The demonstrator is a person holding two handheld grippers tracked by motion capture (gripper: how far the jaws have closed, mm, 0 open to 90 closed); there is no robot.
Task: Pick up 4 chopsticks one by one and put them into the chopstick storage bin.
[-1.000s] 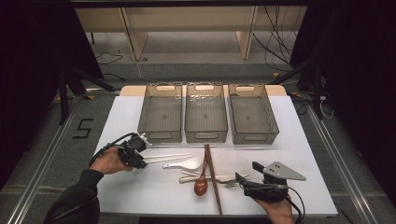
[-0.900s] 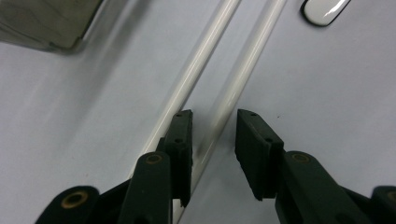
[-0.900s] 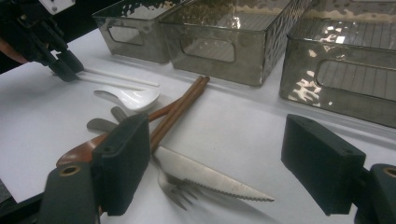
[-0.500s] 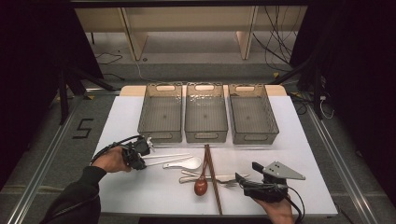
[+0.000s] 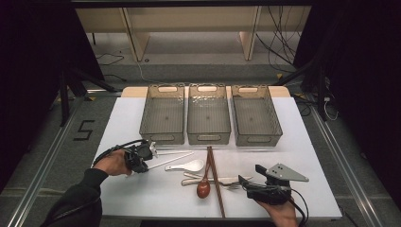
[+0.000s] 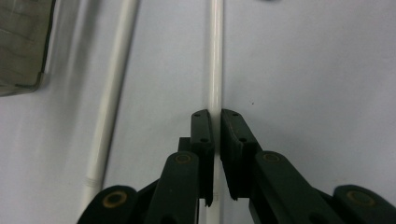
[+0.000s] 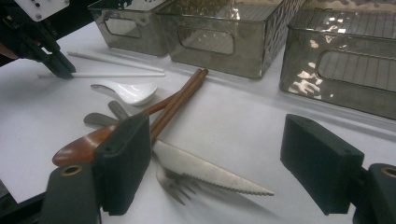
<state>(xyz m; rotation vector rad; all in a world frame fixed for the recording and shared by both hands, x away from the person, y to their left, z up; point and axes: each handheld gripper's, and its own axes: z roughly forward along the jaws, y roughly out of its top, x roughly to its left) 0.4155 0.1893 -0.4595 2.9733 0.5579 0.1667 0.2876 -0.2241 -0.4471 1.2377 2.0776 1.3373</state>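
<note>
My left gripper (image 5: 145,164) (image 6: 215,114) lies low on the white table, and its jaws have just been closing on a white chopstick (image 6: 215,70) (image 5: 172,161), which now sits pinched between the pads. A second white chopstick (image 6: 112,93) (image 5: 174,152) rests loose beside it. In the right gripper view the left gripper (image 7: 58,65) holds the nearer chopstick (image 7: 112,74) at its end. My right gripper (image 5: 243,182) (image 7: 217,154) stands open near the front edge, over a serrated knife (image 7: 210,175) and a fork (image 7: 175,186), holding nothing.
Three empty grey baskets (image 5: 162,118) (image 5: 208,118) (image 5: 255,118) stand in a row at the back. A white soup spoon (image 5: 187,166), a wooden spoon (image 5: 203,188) and brown chopsticks (image 5: 213,175) lie piled mid-table with the knife and fork (image 5: 229,181).
The left gripper has shifted slightly right toward the white chopsticks and come down onto one. The right gripper has stayed where it was.
</note>
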